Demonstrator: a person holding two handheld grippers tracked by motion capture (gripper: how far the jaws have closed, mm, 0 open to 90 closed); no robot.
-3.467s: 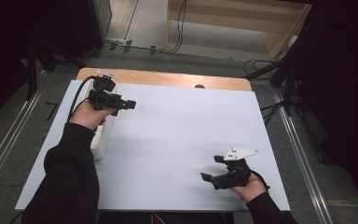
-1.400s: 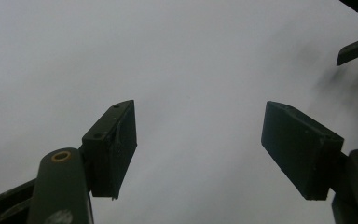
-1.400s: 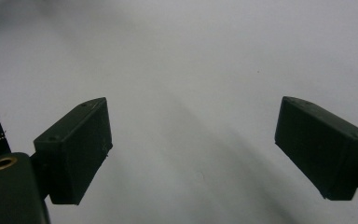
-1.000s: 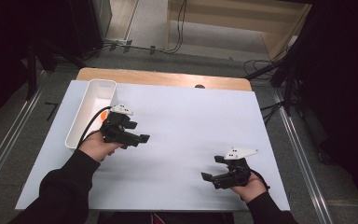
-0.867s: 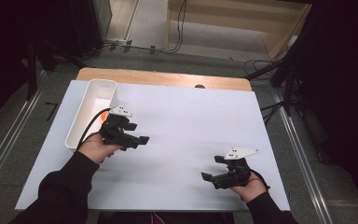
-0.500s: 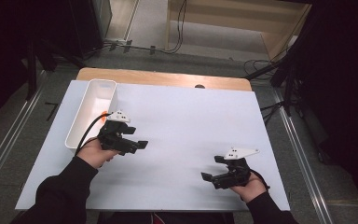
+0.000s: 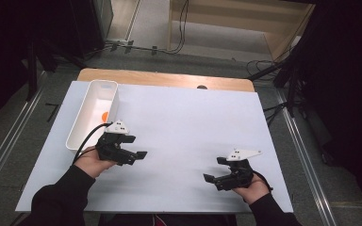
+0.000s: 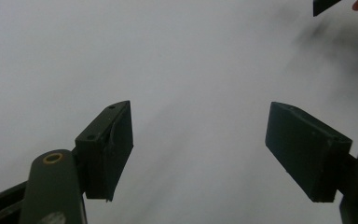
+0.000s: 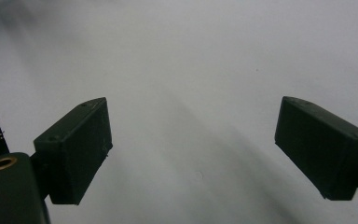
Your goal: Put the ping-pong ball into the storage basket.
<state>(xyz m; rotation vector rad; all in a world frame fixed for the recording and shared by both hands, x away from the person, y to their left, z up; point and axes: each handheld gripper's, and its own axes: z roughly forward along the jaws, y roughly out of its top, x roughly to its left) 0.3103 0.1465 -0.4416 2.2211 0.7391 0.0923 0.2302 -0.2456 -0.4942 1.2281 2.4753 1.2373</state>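
With both sets of jaws standing open and empty, the white bin (image 7: 92, 114) at ten o'clock on the counter (image 7: 193, 117) is best approached squarely by the left gripper (image 7: 131, 149), while the right gripper (image 7: 215, 178) is kept low at five o'clock.

White sheet (image 7: 193, 122) covers table; bare wooden strip (image 7: 169, 79) shows along far edge. Grey carpeted floor (image 7: 42, 101) around table — metal rails (image 7: 306, 160) run along left and right sides. Pale wooden frame (image 7: 245, 30) stands beyond far edge, black cables (image 7: 181, 28) trailing across floor beside it. Dark drapes (image 7: 349, 84) hang at left and right; light falls from above.
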